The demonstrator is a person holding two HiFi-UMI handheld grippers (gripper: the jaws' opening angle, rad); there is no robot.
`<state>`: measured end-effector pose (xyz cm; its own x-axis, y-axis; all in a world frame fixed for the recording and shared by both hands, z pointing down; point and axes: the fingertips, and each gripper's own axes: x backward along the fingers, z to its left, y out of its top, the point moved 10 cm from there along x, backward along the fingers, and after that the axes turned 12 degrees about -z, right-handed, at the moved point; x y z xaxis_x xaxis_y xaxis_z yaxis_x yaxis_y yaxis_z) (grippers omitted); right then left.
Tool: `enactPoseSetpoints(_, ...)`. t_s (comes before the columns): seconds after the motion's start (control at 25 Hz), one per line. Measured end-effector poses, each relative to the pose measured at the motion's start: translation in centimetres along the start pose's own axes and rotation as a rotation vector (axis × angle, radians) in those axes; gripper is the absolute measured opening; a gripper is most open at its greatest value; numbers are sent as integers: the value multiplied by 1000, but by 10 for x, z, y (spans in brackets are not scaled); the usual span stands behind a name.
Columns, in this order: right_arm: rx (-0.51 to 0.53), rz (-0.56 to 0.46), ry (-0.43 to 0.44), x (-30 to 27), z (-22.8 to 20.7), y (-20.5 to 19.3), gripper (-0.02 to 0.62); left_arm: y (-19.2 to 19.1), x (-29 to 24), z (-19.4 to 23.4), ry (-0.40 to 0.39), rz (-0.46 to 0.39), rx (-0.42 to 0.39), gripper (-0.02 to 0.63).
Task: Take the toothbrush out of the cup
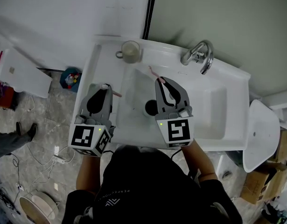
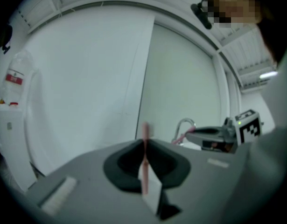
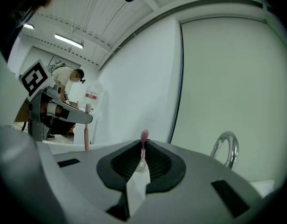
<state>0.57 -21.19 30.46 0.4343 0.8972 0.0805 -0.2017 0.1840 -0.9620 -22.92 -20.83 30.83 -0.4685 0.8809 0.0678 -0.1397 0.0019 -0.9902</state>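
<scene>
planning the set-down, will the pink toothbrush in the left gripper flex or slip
Probably light and stiff: the pink toothbrush runs straight between the shut jaws of the left gripper without bending. Its thin handle may pivot in that narrow grip, and could slide on the glossy sink.

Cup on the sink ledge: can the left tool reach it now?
Probably yes: nothing stands between the left tool and the cup. But it is shut on a pink toothbrush, so it couldn't grip the cup.

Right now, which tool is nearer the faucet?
Right. The right tool hangs over the sink basin, toward the faucet; the left tool is farther off, over its left ledge.
</scene>
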Motion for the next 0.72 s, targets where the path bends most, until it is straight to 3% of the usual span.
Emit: enactPoseSetpoints(0.72,-62,-5,-20,52,5,2,21,6,22,-20,2,-5,-30,25)
